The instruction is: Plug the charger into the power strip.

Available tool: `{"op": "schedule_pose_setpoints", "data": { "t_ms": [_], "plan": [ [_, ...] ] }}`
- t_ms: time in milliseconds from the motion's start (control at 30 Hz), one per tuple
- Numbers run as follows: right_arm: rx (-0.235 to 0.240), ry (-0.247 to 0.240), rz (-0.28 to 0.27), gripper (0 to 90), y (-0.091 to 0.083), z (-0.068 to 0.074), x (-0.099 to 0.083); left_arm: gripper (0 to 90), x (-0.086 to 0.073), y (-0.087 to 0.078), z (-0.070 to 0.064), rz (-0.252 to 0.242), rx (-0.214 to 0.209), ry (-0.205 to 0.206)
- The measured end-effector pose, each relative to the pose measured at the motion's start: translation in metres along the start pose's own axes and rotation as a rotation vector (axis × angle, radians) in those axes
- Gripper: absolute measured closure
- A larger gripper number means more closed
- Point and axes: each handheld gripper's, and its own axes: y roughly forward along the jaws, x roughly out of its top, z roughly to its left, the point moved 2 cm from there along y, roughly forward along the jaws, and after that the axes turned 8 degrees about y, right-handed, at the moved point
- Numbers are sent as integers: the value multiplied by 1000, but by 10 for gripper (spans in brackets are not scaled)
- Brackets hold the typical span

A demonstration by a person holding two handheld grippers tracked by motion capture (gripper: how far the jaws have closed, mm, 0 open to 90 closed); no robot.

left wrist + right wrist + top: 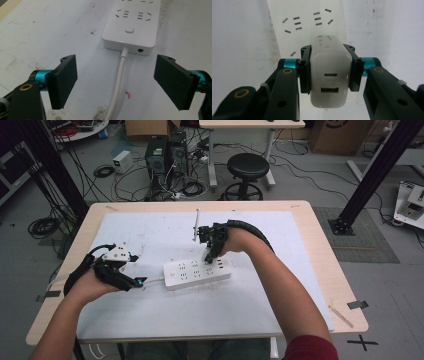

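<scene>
A white power strip (197,272) lies on the white mat, its switch end (129,30) toward my left gripper and its white cable (119,80) running between the left jaws. My left gripper (134,270) stands open just left of the strip, with nothing between its pads (65,77). My right gripper (210,254) points down over the right part of the strip and is shut on a white USB charger (330,72). The charger shows two ports and sits over the strip's sockets (298,23); whether its prongs are in a socket is hidden.
The white mat (150,315) covers most of the wooden table (330,270). A thin white stick (196,225) lies behind the right gripper. Beyond the table stand a black stool (247,167), computer towers (165,155) and loose cables on the floor.
</scene>
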Motion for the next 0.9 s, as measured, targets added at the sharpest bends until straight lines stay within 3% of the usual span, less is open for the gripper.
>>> {"op": "schedule_pose_setpoints", "data": {
  "t_ms": [100,133,167,267,300,433,533,900],
  "plan": [
    [-1,-11,3,634,1,0,1,191,0,0,0,0,0,0],
    [0,-67,18,634,1,0,2,191,0,2,0,-2,0,-2],
    [-3,-93,22,634,2,0,3,191,0,3,0,-6,-1,-5],
    [-10,-113,29,634,2,2,4,191,1,4,0,-7,-3,-6],
    [-19,-141,44,634,4,3,7,191,1,5,0,-5,-2,-3],
    [-21,-145,48,634,5,4,8,191,1,6,0,3,-7,0],
    [-54,-178,95,636,6,9,14,191,1,7,0,4,-8,1],
    [-65,-172,119,637,8,12,20,191,5,12,-1,11,-17,11]
  ]
}}
